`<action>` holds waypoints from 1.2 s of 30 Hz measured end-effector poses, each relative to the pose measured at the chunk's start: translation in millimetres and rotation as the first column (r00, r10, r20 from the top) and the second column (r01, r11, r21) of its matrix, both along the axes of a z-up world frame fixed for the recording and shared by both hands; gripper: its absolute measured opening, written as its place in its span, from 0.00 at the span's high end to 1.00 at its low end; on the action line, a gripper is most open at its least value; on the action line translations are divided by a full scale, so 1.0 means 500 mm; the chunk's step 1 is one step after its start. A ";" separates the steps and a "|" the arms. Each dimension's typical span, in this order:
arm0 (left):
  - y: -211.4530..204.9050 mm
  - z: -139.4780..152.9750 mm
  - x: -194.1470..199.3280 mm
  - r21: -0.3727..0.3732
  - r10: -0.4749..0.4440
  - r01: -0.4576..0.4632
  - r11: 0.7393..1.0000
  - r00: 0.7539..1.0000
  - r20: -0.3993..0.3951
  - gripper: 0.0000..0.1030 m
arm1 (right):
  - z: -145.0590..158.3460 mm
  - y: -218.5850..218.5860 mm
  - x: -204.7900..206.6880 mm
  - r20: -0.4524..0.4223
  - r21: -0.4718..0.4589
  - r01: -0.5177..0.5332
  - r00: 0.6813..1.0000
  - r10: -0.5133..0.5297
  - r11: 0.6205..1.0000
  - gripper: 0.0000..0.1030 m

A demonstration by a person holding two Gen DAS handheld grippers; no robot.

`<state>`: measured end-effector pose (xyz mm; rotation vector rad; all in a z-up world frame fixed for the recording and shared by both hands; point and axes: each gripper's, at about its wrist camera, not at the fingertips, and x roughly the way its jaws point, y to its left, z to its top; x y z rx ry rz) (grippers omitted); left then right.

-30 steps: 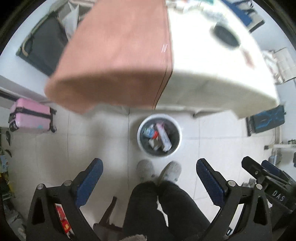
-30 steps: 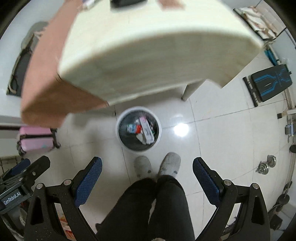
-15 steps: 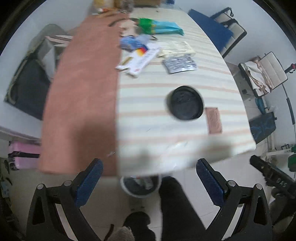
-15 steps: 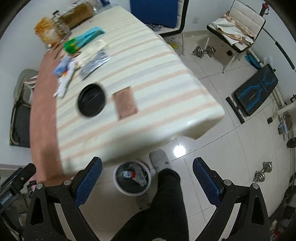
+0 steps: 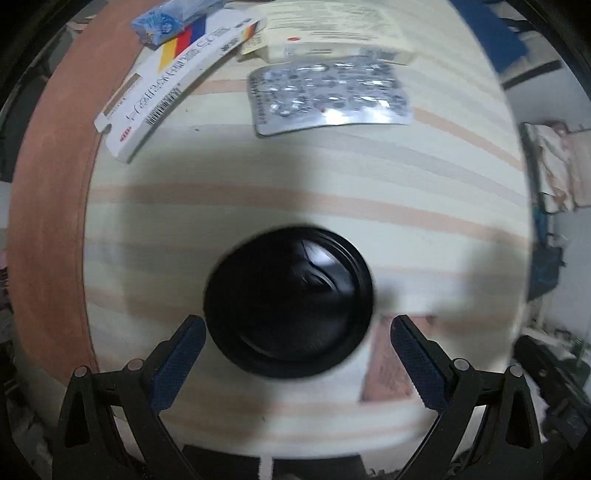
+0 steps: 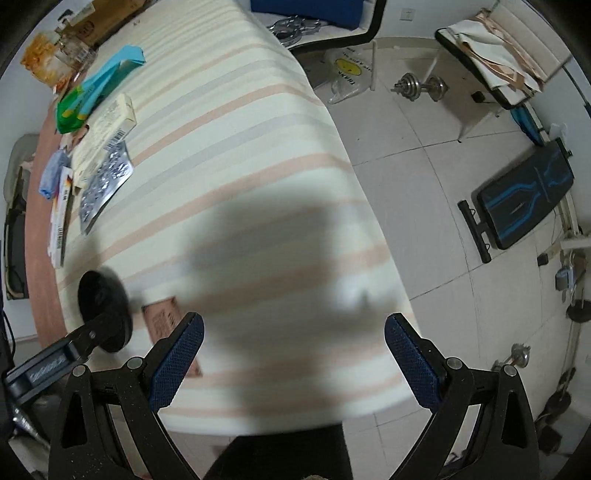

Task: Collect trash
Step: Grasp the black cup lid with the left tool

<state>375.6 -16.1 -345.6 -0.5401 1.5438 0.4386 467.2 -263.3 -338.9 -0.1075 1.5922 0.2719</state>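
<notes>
A round black plastic lid (image 5: 289, 302) lies on the striped tablecloth (image 5: 295, 177), and my left gripper (image 5: 297, 332) hovers open just above it with a finger on each side. A small brown packet (image 5: 388, 363) sits right of the lid. Farther back lie a silver blister pack (image 5: 328, 94), a long white medicine box (image 5: 173, 83) and a blue wrapper (image 5: 162, 26). My right gripper (image 6: 293, 332) is open and empty over the table's near right part; the lid (image 6: 101, 295) and brown packet (image 6: 162, 317) are to its left.
A brown cloth (image 5: 48, 206) covers the table's left strip. A green and blue bag (image 6: 92, 96) and snack packets (image 6: 40, 62) sit at the far end. On the tiled floor to the right are dumbbells (image 6: 421, 86), a black bench (image 6: 524, 195) and a chair (image 6: 491, 62).
Both grippers rose from facing the floor bin to the tabletop. The left gripper then dropped close over the black lid. The bin has left both views.
</notes>
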 end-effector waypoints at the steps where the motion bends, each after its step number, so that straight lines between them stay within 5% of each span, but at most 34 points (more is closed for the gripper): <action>1: 0.004 -0.003 -0.001 0.018 0.005 -0.005 1.000 1.000 -0.007 0.10 | -0.003 0.004 0.008 -0.004 0.000 -0.008 1.000 0.008 1.000 0.03; 6: 0.046 0.013 -0.034 0.075 0.026 -0.025 0.997 1.000 -0.012 0.15 | -0.010 0.064 0.053 -0.020 0.034 -0.067 0.997 0.068 0.997 0.03; 13: 0.215 0.038 -0.132 0.186 0.240 -0.232 0.955 0.971 -0.023 0.15 | -0.008 0.258 0.092 0.007 0.135 -0.213 0.977 0.214 0.968 0.03; 21: 0.303 0.035 -0.180 0.226 0.346 -0.331 0.916 0.938 -0.032 0.15 | -0.051 0.508 0.085 0.096 0.080 -0.389 0.919 0.382 0.918 0.00; 26: 0.319 0.025 -0.199 0.218 0.360 -0.346 0.913 0.932 -0.029 0.15 | -0.085 0.579 0.054 0.135 -0.082 -0.468 0.869 0.475 0.880 0.00; 32: 0.312 0.016 -0.195 0.204 0.367 -0.355 0.912 0.930 -0.020 0.15 | -0.087 0.612 0.035 0.110 -0.112 -0.513 0.845 0.524 0.851 0.00; 35: 0.311 0.021 -0.195 0.199 0.366 -0.357 0.912 0.931 -0.007 0.15 | -0.065 0.604 0.014 0.126 -0.088 -0.526 0.836 0.534 0.846 0.20; 36: 0.309 0.026 -0.195 0.198 0.364 -0.356 0.913 0.931 -0.002 0.15 | -0.050 0.595 0.010 0.126 -0.063 -0.521 0.842 0.525 0.851 0.41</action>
